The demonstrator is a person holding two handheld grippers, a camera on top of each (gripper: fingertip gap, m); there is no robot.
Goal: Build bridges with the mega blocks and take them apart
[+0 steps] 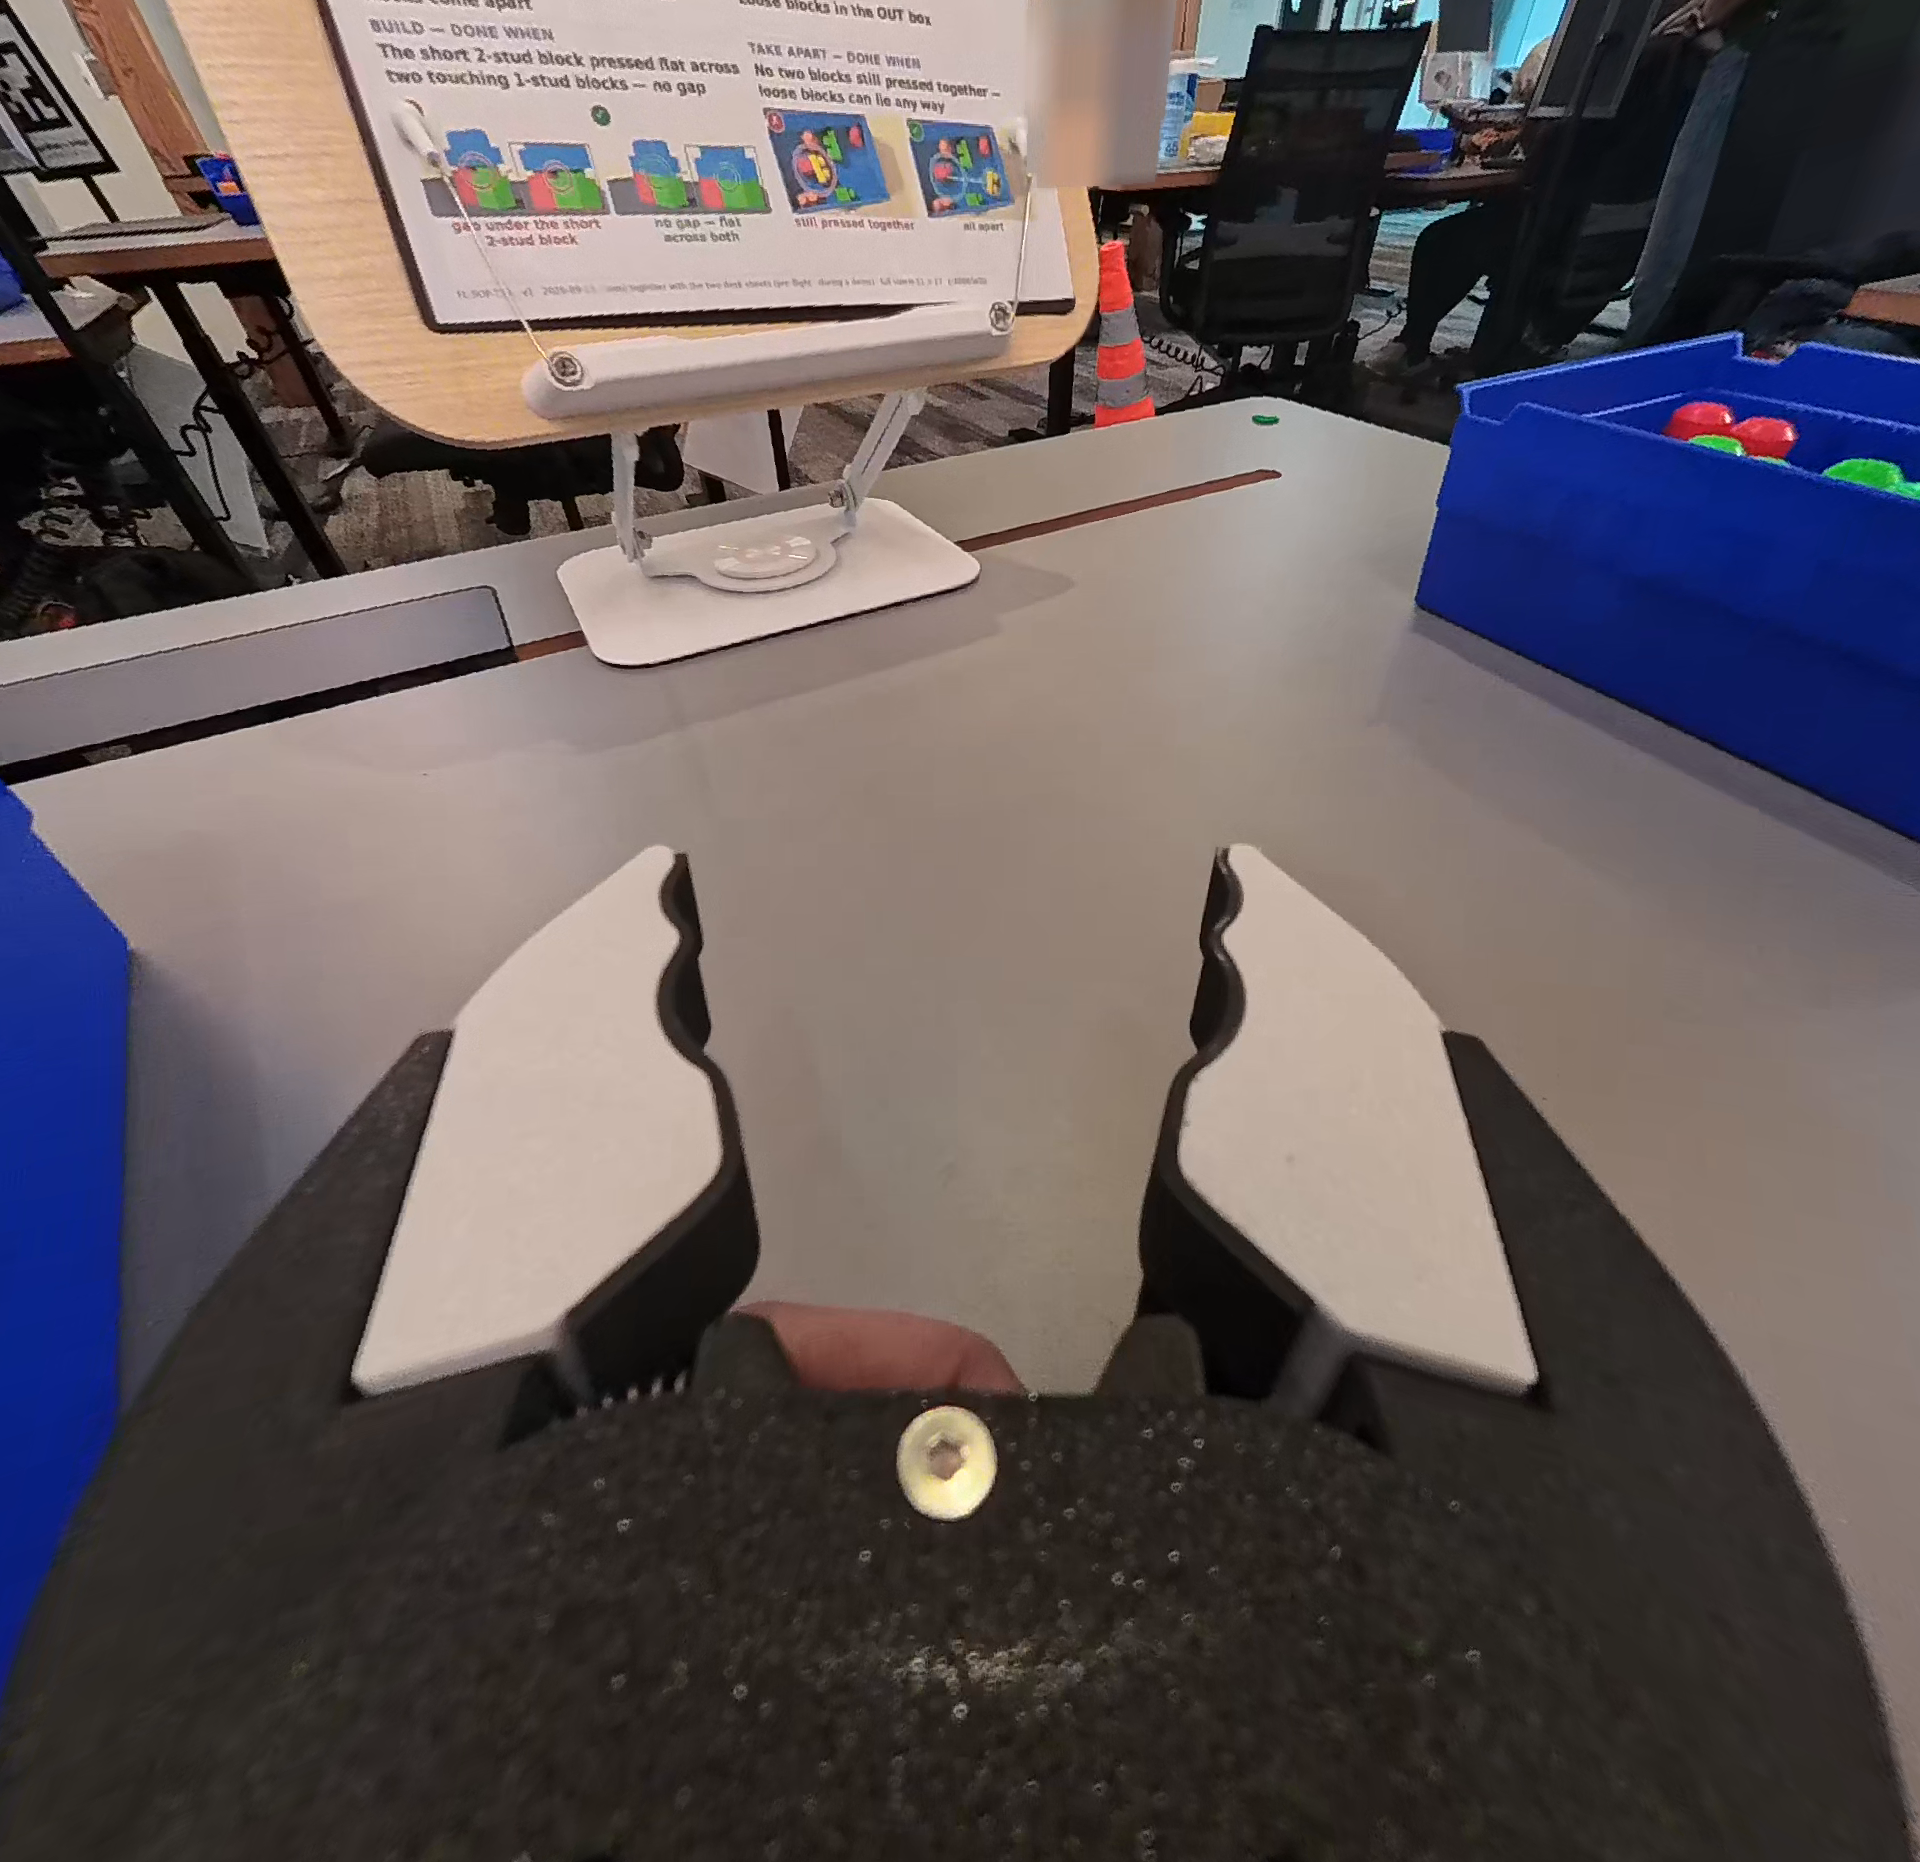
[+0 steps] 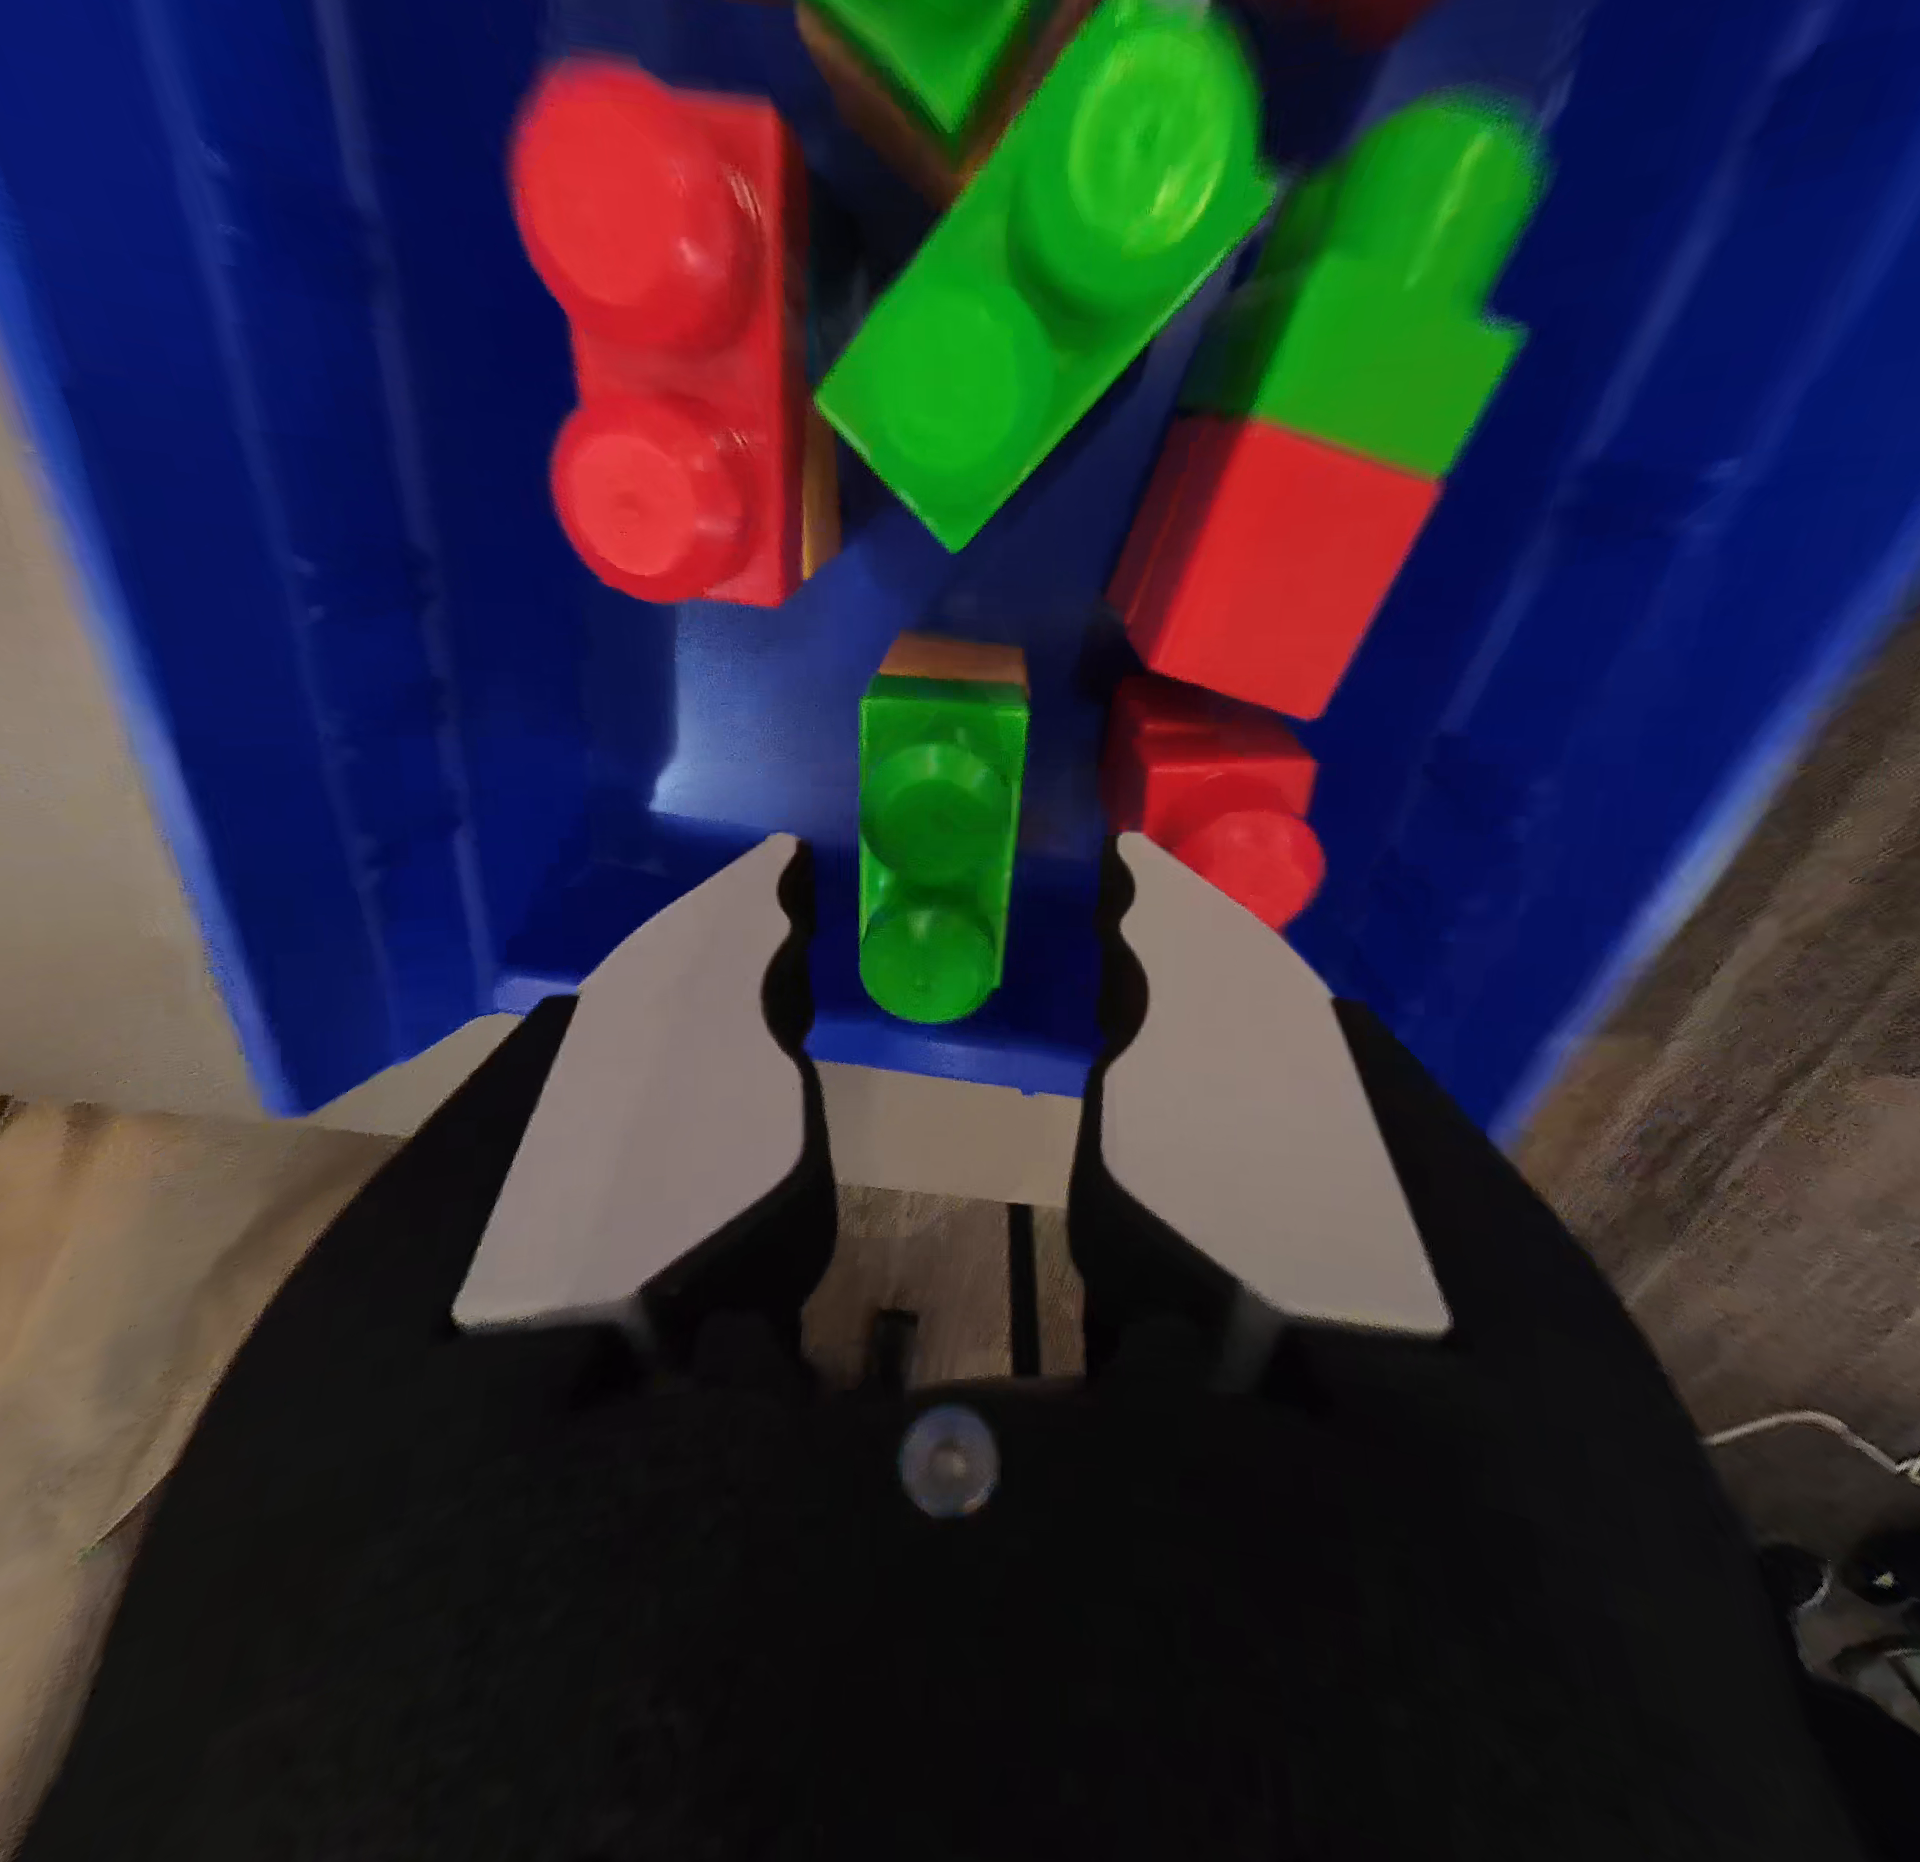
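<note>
In the right wrist view my right gripper [image 2: 951,856] is open above a blue bin [image 2: 312,462] of blocks. A green two-stud block [image 2: 940,836] lies between its fingertips, not gripped, with a brown piece behind it. Farther in lie a red two-stud block [image 2: 665,337], a larger green two-stud block [image 2: 1039,274], a green block joined to a red block [image 2: 1288,555], and a small red block [image 2: 1216,804]. In the left wrist view my left gripper [image 1: 951,856] is open and empty over the grey table [image 1: 935,752]. The same bin [image 1: 1683,555] stands at its right.
A wooden stand with an instruction sheet [image 1: 707,150] sits on a white base [image 1: 769,576] at the table's far side. Another blue bin edge [image 1: 52,1137] shows at the left. Chairs, an orange cone [image 1: 1122,347] and people are beyond the table.
</note>
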